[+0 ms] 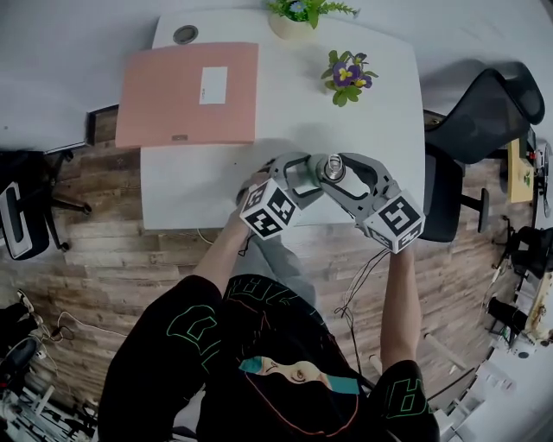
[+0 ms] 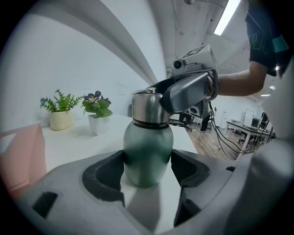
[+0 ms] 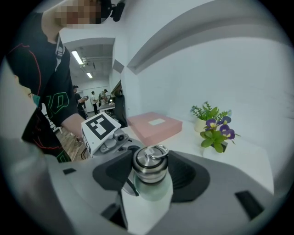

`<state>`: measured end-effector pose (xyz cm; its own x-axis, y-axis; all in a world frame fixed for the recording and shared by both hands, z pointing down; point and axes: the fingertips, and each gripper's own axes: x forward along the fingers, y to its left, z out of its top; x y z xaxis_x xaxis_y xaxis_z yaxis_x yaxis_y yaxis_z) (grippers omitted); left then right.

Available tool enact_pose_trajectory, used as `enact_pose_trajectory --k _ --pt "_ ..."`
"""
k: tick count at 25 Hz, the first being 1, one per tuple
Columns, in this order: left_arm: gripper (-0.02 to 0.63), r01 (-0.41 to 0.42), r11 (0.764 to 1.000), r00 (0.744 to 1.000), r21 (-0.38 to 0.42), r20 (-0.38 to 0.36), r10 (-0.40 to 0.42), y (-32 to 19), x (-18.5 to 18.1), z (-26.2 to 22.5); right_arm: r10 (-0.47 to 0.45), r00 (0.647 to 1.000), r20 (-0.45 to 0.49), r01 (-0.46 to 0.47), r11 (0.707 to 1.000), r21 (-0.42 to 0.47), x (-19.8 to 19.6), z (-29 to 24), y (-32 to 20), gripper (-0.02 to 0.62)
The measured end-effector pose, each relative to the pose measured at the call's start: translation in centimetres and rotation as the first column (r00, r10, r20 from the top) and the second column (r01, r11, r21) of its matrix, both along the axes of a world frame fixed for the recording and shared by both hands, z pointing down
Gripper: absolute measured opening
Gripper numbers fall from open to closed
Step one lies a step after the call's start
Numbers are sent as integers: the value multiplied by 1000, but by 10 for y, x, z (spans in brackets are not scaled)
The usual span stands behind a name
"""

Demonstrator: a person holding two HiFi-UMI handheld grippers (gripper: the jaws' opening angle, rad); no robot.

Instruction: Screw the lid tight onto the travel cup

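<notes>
Tongs in both hands meet at the near edge of the white tabletop (image 1: 216,186), right in front of the person, who stands over a wooden floor (image 1: 112,250). The left tongs (image 2: 147,167) are clamped on the green body of the travel cup (image 2: 148,151): in the left gripper view the dark pads press its rounded sides from both flanks. The cup stands upright on the tabletop. The right tongs (image 3: 149,172) come in from the other side and higher up, closed on the steel lid (image 3: 149,163), with a pad against each side of it. The lid sits on the cup's neck, a small metal ring (image 3: 157,151) lying on its top. The marker cube of the left tongs shows just behind the lid in the right gripper view.

Farther back on the tabletop, to the left, lies a flat pink box (image 1: 188,93) with a white label. To the right of it, well apart from the cup, stands a small purple-flowered plant (image 1: 347,76) in a white pot, and behind that, at the far edge, a green plant (image 1: 298,15) in a cream pot. A black office chair (image 1: 479,112) stands beyond the tabletop's right end.
</notes>
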<state>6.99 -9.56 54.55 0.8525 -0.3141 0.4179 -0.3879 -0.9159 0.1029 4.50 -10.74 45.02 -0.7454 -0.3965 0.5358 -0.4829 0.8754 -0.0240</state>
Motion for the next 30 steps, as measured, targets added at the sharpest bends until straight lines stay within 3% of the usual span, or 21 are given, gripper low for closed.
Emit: enact_pose_trajectory --k 3,6,12,15,17,19,23,30 --pt "331 0 1000 1000 3 4 0 1 0 0 110 994 8 -111 993 31 2 0 0 247" --pt "331 0 1000 1000 4 8 0 0 -1 0 251 968 33 -252 966 61 5 1 -1 247" --pt "331 5 1000 1000 4 12 -5 2 -1 1 511 857 70 -515 851 99 10 3 -1 249" --pt "331 8 1000 1000 5 11 -8 2 -1 0 593 802 67 -596 790 142 12 4 -2 252" --pt "331 9 1000 1000 4 12 -9 2 -1 1 617 784 74 -620 771 144 12 4 -2 252" --pt "331 8 1000 1000 0 13 -8 3 -1 1 609 789 77 -614 779 130 11 4 -1 252" --pt "331 2 1000 1000 -5 15 -2 2 0 1 552 829 91 -559 824 91 12 3 2 325" --pt "331 -10 1000 1000 -11 18 10 2 -1 1 418 903 101 -425 903 60 20 -7 1 314"
